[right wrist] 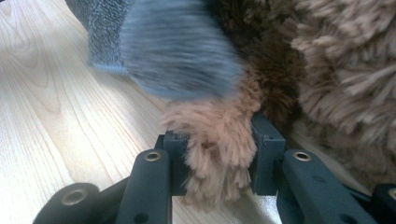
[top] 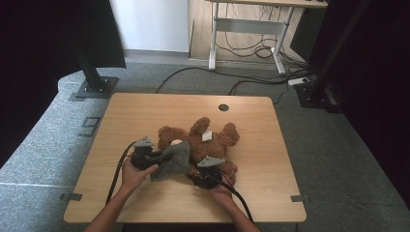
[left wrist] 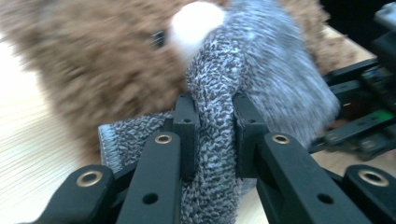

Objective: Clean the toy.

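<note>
A brown teddy bear (top: pixel 208 140) lies on its back in the middle of the wooden table (top: pixel 145 111), a white tag on its belly. A grey knitted garment (top: pixel 175 159) covers its near left side. My left gripper (top: pixel 162 157) is shut on a fold of that grey knit (left wrist: pixel 215 121), right beside the bear's head and white muzzle (left wrist: pixel 194 23). My right gripper (top: pixel 198 176) is shut on a light-brown furry paw (right wrist: pixel 217 140) of the bear, at its near end. The grey knit (right wrist: pixel 173 51) hangs just above that paw.
A round cable hole (top: pixel 223 107) sits near the table's far edge. Black cables (top: pixel 118 169) trail from both grippers toward the near edge. Beyond the table stand black stands (top: pixel 92 77), a white desk frame (top: pixel 246 29) and floor cables.
</note>
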`<state>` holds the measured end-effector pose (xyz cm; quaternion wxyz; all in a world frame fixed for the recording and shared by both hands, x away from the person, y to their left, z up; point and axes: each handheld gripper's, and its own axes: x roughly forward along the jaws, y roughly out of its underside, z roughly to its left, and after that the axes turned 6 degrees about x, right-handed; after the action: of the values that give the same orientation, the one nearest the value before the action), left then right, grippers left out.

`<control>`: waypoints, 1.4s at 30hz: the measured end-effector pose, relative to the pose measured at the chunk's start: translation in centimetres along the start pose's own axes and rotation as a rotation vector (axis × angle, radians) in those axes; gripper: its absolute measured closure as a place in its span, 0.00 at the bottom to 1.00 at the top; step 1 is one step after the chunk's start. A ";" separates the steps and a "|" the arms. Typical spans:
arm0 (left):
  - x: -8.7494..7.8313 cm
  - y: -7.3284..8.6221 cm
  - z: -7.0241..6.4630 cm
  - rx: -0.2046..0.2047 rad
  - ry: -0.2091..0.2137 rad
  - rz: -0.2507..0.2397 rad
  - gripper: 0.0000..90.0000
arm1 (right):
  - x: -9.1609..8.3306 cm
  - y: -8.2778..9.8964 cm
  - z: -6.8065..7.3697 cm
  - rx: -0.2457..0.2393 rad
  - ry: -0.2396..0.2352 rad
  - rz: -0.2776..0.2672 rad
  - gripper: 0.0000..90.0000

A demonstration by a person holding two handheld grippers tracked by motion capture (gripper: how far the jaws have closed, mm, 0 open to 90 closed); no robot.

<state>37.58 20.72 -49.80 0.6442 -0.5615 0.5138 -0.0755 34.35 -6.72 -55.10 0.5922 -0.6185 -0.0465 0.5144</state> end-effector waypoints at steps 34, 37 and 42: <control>0.3 -8.0 -1.5 -0.019 0.098 -0.115 0.83 | 0.0 0.0 -0.1 0.010 -0.009 0.001 0.73; 1.8 -9.2 -2.1 0.002 0.105 -0.087 0.83 | 0.0 0.0 0.0 0.007 -0.006 0.002 0.73; 4.2 -11.4 -3.4 0.055 0.106 -0.042 0.83 | 0.0 0.0 0.0 0.004 -0.003 0.004 0.73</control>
<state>42.46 11.60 -42.54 0.6299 -0.5493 0.5329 -0.1326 34.35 -6.69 -55.11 0.5922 -0.6168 -0.0451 0.5166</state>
